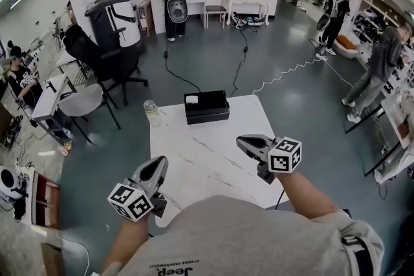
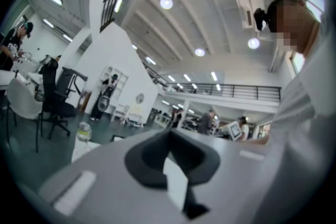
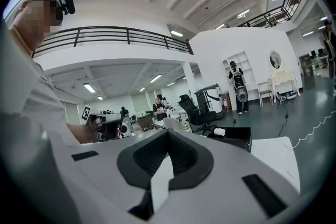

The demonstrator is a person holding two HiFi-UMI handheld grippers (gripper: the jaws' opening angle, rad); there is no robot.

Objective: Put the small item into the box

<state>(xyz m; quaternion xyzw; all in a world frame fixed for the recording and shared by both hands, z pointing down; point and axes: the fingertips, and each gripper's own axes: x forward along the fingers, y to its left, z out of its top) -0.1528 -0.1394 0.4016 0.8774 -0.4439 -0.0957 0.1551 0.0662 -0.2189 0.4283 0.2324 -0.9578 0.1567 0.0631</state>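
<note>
Tools are both hanging above the near half of the white desk (image 1: 206,153), one on each side; the left tool (image 1: 160,161) is sitting by the near left corner with its marker cube turned toward the camera, and its jaws are pressing together at the tips with nothing between them, as the left gripper view (image 2: 169,134) is showing; the right tool (image 1: 240,141) is hovering further in over the desk's right side, its jaws likewise closing on nothing (image 3: 168,134); neither tool is touching the desk or any object.

At the far edge of the desk the black box (image 1: 208,113) is lying open-topped; the small white item (image 1: 191,99) is resting inside it, at the left end, and the right gripper view is showing the same white piece (image 3: 219,132) sitting in the box (image 3: 237,138).

Just beside the box, at the desk's far left corner, a clear bottle (image 1: 151,112) is standing upright; a black office chair (image 1: 107,58) is standing on the floor beyond, well apart from the desk.
</note>
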